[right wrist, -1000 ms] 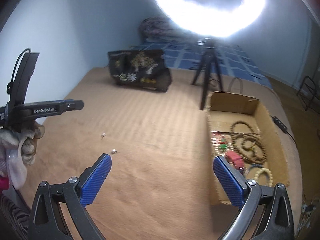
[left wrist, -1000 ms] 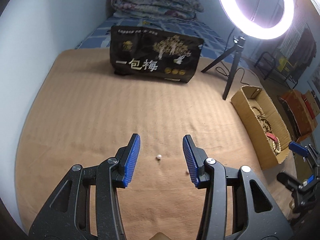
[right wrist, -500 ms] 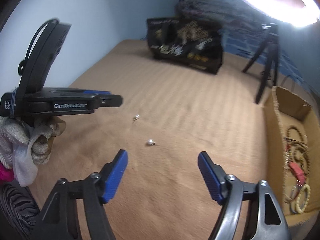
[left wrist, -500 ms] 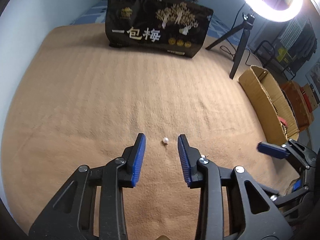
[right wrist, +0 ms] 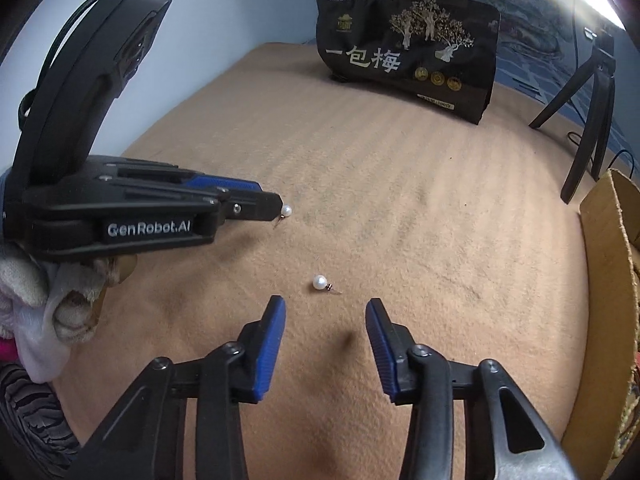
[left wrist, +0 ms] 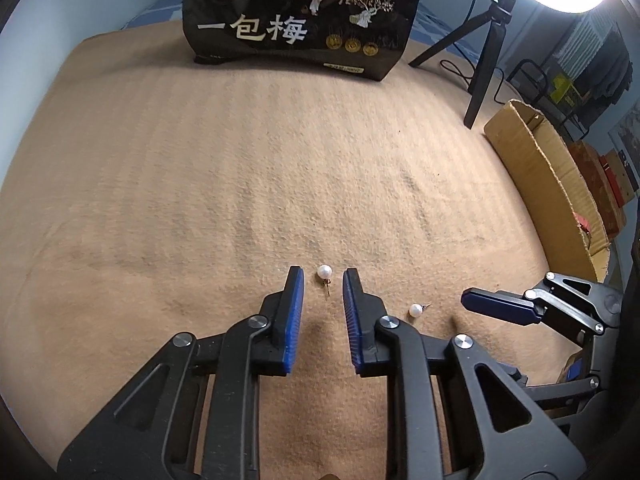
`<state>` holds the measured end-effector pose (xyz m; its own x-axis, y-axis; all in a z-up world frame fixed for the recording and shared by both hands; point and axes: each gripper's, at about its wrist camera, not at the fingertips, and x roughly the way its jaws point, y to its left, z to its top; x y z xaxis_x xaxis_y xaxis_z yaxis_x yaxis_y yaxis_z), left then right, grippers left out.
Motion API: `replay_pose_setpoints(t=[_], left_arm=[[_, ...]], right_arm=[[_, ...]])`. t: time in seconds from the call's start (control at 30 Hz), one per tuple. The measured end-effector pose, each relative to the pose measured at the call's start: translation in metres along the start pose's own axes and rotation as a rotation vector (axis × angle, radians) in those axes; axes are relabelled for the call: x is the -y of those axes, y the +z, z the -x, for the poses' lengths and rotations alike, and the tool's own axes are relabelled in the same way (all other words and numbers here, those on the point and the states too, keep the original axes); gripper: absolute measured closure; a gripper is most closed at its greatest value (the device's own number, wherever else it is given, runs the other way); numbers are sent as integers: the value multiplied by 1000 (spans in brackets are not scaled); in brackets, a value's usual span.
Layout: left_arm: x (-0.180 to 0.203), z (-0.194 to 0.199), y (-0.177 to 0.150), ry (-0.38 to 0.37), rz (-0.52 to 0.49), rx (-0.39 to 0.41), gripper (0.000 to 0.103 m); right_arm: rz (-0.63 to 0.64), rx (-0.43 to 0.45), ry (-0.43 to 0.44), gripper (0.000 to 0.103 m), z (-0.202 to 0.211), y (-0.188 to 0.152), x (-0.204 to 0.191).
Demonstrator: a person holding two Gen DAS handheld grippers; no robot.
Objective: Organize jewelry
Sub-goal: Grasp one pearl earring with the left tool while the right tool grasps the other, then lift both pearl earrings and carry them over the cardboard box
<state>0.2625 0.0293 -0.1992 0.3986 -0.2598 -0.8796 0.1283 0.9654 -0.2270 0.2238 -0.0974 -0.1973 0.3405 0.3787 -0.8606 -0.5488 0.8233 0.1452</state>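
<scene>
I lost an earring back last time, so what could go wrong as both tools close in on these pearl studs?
The left tool has been closing; its fingers flank the first pearl stud without touching, and the round pearl might roll or squirt out. The right tool has also been closing, and the second pearl stud lies just beyond its tips, so it could shut on nothing. On the fuzzy tan blanket, a thin post may snag.

Two white round pearl earrings (left wrist: 324,271) (left wrist: 415,310) lie on a tan, faintly striped fleece blanket (left wrist: 200,168). The black plastic tongs (left wrist: 322,280) have blue ribbed pads (left wrist: 296,312). The black glossy snack bag (left wrist: 304,16) bears gold trees and white lettering. The cardboard box (left wrist: 540,184) is plain brown.
</scene>
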Motion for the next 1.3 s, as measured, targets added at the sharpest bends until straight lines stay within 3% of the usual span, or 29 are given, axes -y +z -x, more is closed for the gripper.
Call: replay_pose_setpoints(t=[0.6, 1.0, 1.3], left_arm=[[2, -24, 3, 33, -29, -15, 93], [2, -24, 3, 45, -37, -3, 97], [-2, -18, 1, 53, -28, 7, 97]], right_arm=[[42, -9, -9, 71, -24, 8, 1], [28, -12, -18, 96, -26, 10, 7], [31, -7, -13, 101, -23, 7, 8]])
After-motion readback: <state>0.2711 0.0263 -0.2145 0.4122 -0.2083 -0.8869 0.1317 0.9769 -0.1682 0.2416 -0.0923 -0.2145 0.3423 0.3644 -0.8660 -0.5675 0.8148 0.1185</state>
